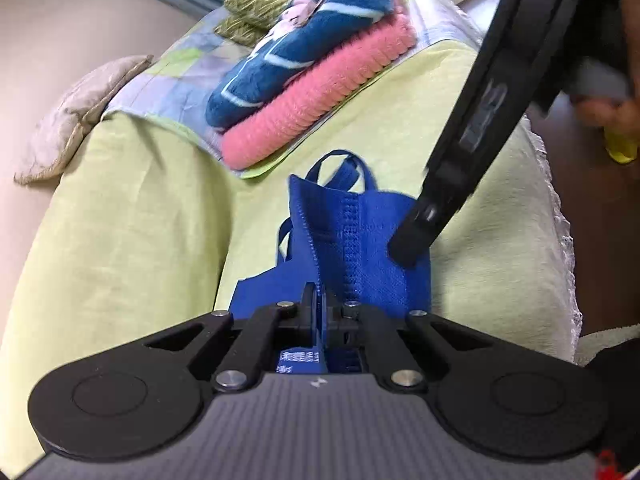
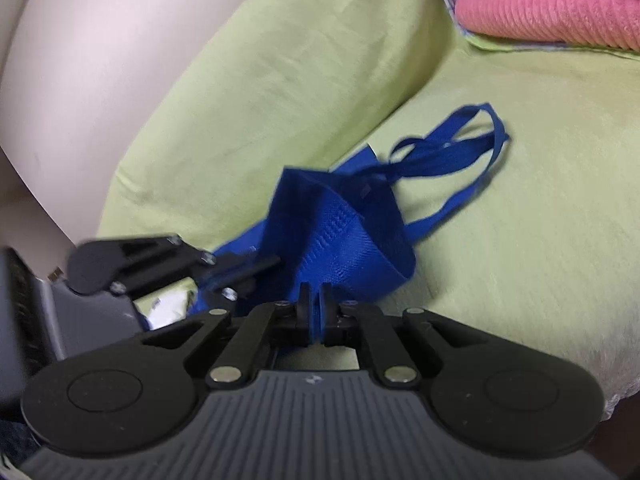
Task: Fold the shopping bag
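Observation:
A blue woven shopping bag (image 1: 352,236) lies bunched on a light green bed cover (image 1: 132,216), its handles pointing away. My left gripper (image 1: 319,300) is shut on the bag's near edge. My right gripper (image 2: 315,300) is shut on another part of the bag (image 2: 340,232), whose handles (image 2: 460,148) trail to the upper right. The right gripper shows in the left wrist view (image 1: 412,240), pressing on the bag's right side. The left gripper shows in the right wrist view (image 2: 240,272), at the bag's left edge.
A folded blue patterned blanket (image 1: 304,32) lies on a pink knitted one (image 1: 320,92) on a pastel cloth at the back. A beige cushion (image 1: 76,112) lies at the left edge. White lace trim (image 1: 560,232) marks the bed's right edge.

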### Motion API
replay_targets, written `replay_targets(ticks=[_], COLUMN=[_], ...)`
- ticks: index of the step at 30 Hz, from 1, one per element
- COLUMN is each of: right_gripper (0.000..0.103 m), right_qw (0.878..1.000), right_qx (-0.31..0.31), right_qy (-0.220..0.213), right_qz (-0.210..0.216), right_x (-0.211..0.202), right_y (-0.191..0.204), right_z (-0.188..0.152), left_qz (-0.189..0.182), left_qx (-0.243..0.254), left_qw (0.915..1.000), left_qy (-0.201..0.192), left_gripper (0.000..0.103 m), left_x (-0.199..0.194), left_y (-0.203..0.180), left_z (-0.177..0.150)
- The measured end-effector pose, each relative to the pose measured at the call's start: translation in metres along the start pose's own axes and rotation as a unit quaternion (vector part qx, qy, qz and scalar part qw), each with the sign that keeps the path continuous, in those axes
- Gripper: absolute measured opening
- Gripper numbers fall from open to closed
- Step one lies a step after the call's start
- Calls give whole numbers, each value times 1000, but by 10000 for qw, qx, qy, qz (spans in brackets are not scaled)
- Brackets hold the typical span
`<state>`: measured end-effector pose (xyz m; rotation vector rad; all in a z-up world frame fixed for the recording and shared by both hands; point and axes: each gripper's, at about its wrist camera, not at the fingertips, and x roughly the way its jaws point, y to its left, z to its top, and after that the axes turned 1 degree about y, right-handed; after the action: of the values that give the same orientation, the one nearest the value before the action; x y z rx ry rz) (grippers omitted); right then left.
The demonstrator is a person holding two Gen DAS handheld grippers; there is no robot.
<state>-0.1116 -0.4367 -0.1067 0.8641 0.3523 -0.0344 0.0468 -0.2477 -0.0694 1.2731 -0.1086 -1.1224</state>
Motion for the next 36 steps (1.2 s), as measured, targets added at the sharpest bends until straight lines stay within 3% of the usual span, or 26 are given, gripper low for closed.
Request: replay_targets(ticks=[7,13,19,20,25,28,33,36], right_gripper=[3,0,0,8,8,8,7,0], right_qw=[9980,9975,9961,9960,9950,9926,9882,9838], right_qx=[51,346,378,315,-530,-981,-1029,-1174], right_qy=[290,237,298,323,-87,-42,357,492], right_qz=[-556,-574,-736,-771,-839,-713,-1074,-1266], right_x=[36,30,0,-6,-20,-8,28,36], right_y=[-16,-29,-36,-34,2,18,4,-5], right_z=[-4,-2,-5,-7,-8,-3,1,-3], left_qz=[-34,-308,-369,-372,-311,-291,-184,-172], left_qx=[830,1345,1362,1353,1372,1389,1404,1287], left_qw=[9965,9902,9897,9898,9897,9895,9895,9912], left_qy=[-6,198,248,255,276,289,281,275], left_gripper=[0,0,0,0,0,0,0,3], left_x=[-1,9,11,12,14,16,17,10], left_y=[-41,-72,-82,-82,-85,-86,-91,-89], left_z=[-7,-16,-19,-18,-14,-11,-12,-14])
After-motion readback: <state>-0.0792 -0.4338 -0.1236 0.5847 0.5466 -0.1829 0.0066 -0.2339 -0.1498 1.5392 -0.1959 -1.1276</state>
